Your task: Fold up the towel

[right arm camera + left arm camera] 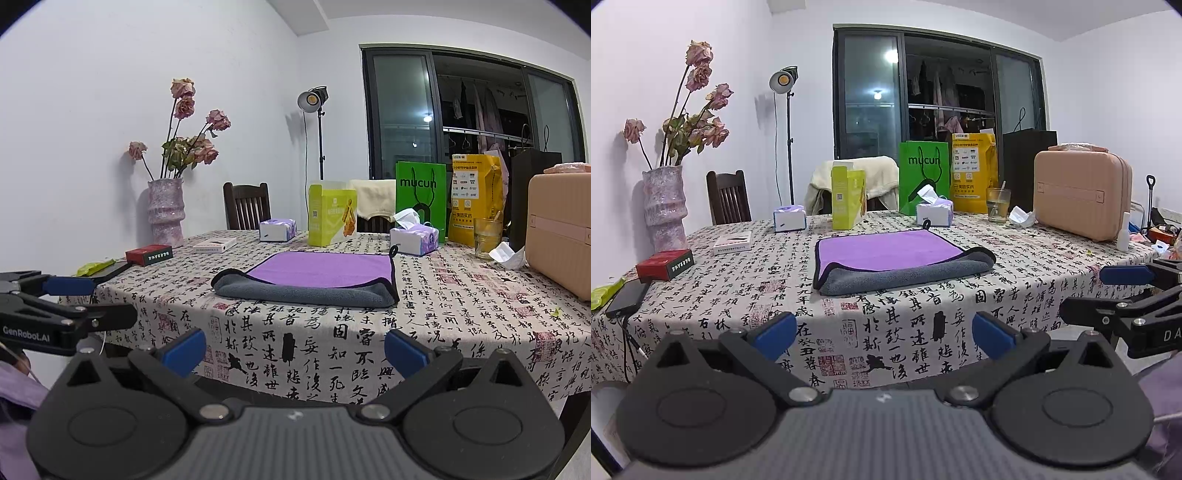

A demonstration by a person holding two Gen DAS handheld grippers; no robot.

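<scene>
The towel [890, 258] sits mid-table on the calligraphy-print tablecloth [923, 325], purple side up. Its near edge is rolled back on itself, so a thick grey band shows along the front. A little hanging loop [926, 223] pokes out at the far edge. From the right wrist view the same towel [314, 277] looks neat at the back and lumpy at the front, so we'd call it partly folded at best.

Both our grippers hang off the near side of the table, well short of the cloth. The left gripper [884, 332] has its blue fingers [774, 335] spread wide with nothing between them. The right gripper [294, 350] is the same: spread and empty.

How we'd do this step: come in low and level, one gripper per near corner. Pinch both layers of that grey roll, not just the top one, or the fold slides apart. Lift both corners together and carry them toward the far edge, keeping the towel taut between us so the crease lands straight.

Watch the far side, too. Two tissue boxes [789, 218], a yellow-green carton [847, 197] and a glass [998, 205] stand just behind the towel, so there's not much overshoot room.
</scene>
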